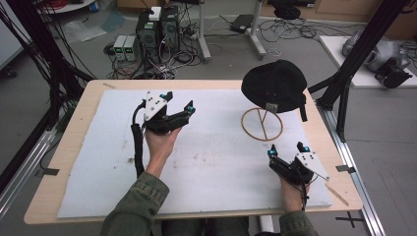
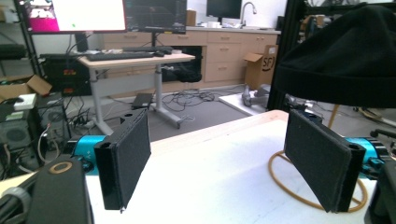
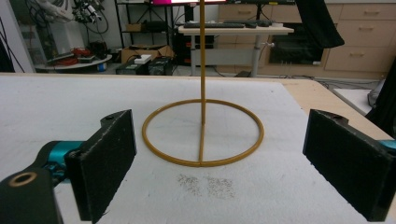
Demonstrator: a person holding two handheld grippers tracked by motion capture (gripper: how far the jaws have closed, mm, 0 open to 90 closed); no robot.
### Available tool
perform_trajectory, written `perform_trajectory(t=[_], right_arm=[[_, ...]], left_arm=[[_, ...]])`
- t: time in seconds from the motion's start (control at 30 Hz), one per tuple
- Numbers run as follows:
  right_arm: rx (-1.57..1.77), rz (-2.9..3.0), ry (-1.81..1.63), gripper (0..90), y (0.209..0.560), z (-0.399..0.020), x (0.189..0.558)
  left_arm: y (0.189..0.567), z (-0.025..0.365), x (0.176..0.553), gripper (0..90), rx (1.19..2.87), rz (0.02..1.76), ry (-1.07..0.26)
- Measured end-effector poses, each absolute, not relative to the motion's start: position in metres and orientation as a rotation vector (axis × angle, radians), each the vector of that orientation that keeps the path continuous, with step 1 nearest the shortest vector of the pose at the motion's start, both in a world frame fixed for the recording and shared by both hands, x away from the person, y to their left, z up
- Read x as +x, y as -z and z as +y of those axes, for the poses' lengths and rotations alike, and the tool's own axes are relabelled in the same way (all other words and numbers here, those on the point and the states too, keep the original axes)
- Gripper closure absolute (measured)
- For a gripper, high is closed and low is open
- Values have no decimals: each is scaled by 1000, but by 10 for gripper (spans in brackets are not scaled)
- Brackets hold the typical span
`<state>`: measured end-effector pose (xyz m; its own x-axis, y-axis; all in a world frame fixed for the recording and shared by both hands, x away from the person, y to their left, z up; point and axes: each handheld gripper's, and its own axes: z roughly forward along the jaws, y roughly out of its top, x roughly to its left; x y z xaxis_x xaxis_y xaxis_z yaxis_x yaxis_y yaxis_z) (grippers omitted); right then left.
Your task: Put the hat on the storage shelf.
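A black cap (image 1: 274,86) rests on top of a thin yellow-brown wire stand (image 1: 262,125) with a ring base, at the table's back right. In the left gripper view the cap (image 2: 348,56) hangs at the upper right, above the ring (image 2: 280,184). My left gripper (image 1: 180,101) is held over the left middle of the white mat, open, nothing between its jaws. My right gripper (image 1: 286,147) stands open near the front right, just in front of the stand. Its view looks straight at the ring base (image 3: 203,131) and upright post (image 3: 202,56).
A white mat (image 1: 206,162) covers most of the wooden table (image 1: 74,132). Black frame posts (image 1: 344,78) stand at the right edge. Computers and cables (image 1: 152,34) lie on the floor beyond the far edge. Small dark specks (image 3: 205,184) mark the mat.
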<state>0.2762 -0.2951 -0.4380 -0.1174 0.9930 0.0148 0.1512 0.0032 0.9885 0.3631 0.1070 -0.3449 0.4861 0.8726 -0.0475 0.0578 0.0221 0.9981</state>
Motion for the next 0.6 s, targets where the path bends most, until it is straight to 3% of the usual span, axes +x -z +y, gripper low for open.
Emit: perform_trajectory(t=[0.6], right_arm=[[1264,1415,-1212,87,439,-294,277]], left_arm=[[365,157,350,226,1352,996,-902]])
